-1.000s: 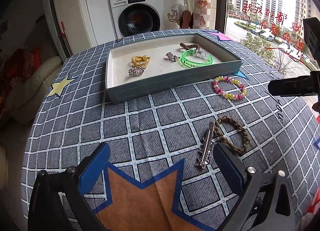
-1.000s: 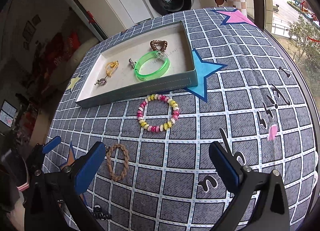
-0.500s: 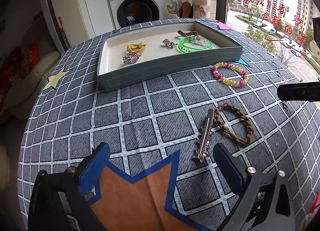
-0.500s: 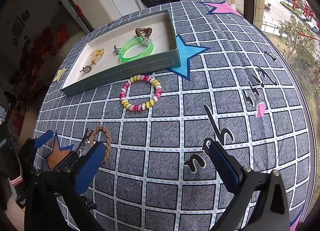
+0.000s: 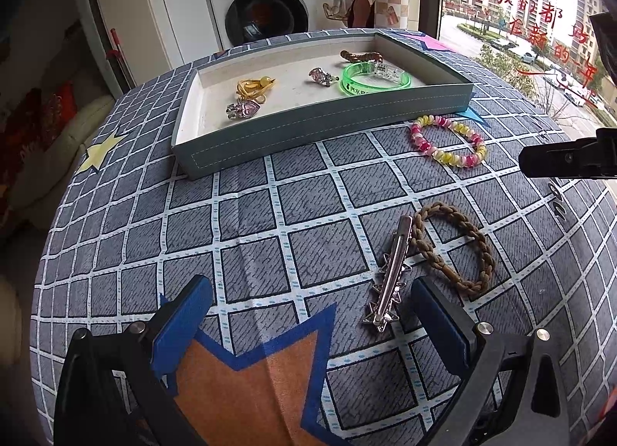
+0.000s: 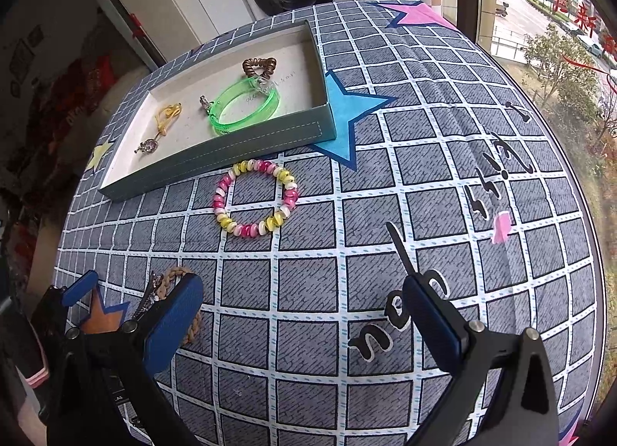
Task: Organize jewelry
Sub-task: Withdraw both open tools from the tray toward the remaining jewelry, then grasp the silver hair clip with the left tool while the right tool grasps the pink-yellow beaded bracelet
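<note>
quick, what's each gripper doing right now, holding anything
Left gripper: open, holding nothing, low near the silver hair clip.
Right gripper: open, holding nothing, above the tablecloth.

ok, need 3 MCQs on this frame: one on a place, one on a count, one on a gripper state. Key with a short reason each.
1. Where does the silver hair clip lie?
A. inside the tray
B. on the tablecloth beside the brown braided band
C. in the right gripper

2. How many jewelry pieces lie on the cloth outside the tray?
A. one
B. three
C. five

3. What state is the left gripper in?
A. open, holding nothing
B. shut on the clip
C. shut on the beaded bracelet

Key:
1 B: the clip rests on the tablecloth against the brown braided band.
2 B: clip, braided band and pink-and-yellow beaded bracelet lie outside.
3 A: its fingers stand wide apart with only cloth between them.
</note>
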### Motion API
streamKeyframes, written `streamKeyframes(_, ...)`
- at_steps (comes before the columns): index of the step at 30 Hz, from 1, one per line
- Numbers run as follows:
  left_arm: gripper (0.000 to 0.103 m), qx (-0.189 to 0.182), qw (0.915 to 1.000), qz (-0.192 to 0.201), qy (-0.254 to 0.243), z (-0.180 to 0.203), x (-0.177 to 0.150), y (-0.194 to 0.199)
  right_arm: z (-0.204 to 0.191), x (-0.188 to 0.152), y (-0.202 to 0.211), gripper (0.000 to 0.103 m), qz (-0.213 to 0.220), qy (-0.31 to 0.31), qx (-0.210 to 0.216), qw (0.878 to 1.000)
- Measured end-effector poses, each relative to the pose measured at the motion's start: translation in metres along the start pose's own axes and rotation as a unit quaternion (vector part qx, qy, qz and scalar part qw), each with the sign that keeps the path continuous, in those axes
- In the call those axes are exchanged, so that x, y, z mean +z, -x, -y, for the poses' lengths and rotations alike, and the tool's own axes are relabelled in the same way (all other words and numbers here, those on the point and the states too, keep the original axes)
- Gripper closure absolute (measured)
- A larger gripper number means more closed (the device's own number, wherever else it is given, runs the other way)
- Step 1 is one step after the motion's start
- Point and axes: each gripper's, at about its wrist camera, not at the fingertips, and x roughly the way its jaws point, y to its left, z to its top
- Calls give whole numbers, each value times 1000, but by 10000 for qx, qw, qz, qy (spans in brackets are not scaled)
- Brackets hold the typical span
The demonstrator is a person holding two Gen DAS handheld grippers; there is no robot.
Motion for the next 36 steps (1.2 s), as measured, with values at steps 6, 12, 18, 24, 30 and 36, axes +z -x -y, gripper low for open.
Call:
streamKeyframes(6, 0, -51, 10000, -34, 11, 3, 6, -4, -4, 13, -15, 1, -72, 36, -129, 9999)
streamKeyframes(12, 0, -77, 10000, -60, 11, 3, 8, -6, -10, 29, -32, 3, -94, 173, -334, 9992)
streamKeyframes(18, 0, -87, 9999, -91, 28, 4, 13, -10, -19, 41, -41, 18, -56, 477, -712, 9963)
streamKeyframes(24, 2, -318, 9993, -69, -178, 11, 12, -7, -41, 36, -46, 28, -57, 1181, -936, 9886)
streamKeyframes(30, 35, -636, 9973, -70, -353, 19, 14, -3, -50, 33, -44, 36, -126, 1365, -854, 9869)
streamKeyframes(36, 75, -724, 9953, -72, -643, 33, 14, 1, -60, 28, -39, 78, -182, 1481, -841, 9852)
